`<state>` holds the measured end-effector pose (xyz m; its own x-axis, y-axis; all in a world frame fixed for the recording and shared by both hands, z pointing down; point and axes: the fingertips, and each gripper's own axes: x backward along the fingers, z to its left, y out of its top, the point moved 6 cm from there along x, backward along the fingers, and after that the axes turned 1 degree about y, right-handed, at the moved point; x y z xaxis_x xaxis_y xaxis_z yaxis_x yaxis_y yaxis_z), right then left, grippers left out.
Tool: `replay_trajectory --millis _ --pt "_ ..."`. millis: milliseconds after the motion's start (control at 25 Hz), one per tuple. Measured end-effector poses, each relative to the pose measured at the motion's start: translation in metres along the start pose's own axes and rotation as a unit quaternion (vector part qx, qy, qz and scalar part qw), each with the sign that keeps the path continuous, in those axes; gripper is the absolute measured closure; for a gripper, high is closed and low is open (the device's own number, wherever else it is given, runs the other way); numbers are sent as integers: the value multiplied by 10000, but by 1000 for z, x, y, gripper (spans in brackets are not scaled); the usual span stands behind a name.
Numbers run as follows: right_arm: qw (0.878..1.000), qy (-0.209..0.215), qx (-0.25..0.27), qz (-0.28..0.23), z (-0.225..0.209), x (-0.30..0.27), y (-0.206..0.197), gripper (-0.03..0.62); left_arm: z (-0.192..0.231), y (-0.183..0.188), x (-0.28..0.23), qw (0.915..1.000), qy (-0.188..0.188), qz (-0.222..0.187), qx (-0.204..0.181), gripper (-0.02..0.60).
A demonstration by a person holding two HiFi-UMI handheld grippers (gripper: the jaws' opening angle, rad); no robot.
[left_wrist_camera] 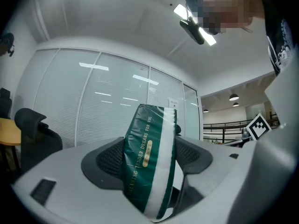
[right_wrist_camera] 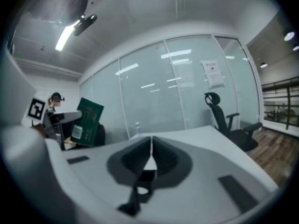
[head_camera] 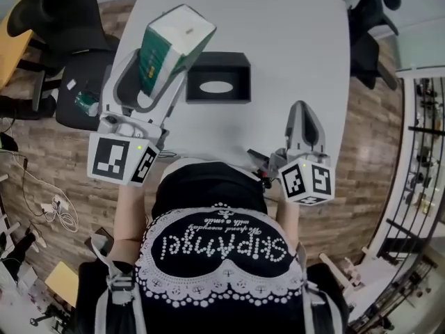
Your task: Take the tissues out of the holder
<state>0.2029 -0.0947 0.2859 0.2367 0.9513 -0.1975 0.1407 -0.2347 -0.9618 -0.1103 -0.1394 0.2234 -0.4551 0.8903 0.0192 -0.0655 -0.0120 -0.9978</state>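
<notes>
The left gripper [head_camera: 154, 74] has its 2 grey jaws clamped on a green plastic-wrapped tissue pack with a white stripe [left_wrist_camera: 149, 162], their textured pads pressing its 2 broad sides. The pack [head_camera: 170, 44] is held tilted in the air over the left edge of the white table [head_camera: 292, 40], clear of the holder. The black box-shaped tissue holder [head_camera: 217, 77] sits on the table just right of the pack, its top face showing an oval slot.

The right gripper [right_wrist_camera: 150, 155] has its 2 jaws pressed together with nothing between them. In the head view it [head_camera: 301, 117] hovers above the table's near edge, well apart from the holder. Its own view catches the green pack [right_wrist_camera: 88, 122] off to the left.

A black office chair [head_camera: 66, 16] stands on the wooden floor [head_camera: 375, 117] left of the table.
</notes>
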Motion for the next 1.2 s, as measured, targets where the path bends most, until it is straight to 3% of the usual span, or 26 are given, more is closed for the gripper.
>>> replay_trajectory --millis 160,400,720,1200 --pt "10000 -11 12 -71 -3 10 9 560 -5 9 26 9993 246 -245 113 230" --pt "9999 -45 -13 -161 -2 -1 9 560 6 -8 45 9977 472 -428 227 230" --pt "9997 -188 -32 -176 -9 10 8 562 -4 -22 70 9973 537 -400 310 230" --pt "9992 -366 -122 -127 -13 25 2 561 -18 -40 75 9966 348 -343 656 230"
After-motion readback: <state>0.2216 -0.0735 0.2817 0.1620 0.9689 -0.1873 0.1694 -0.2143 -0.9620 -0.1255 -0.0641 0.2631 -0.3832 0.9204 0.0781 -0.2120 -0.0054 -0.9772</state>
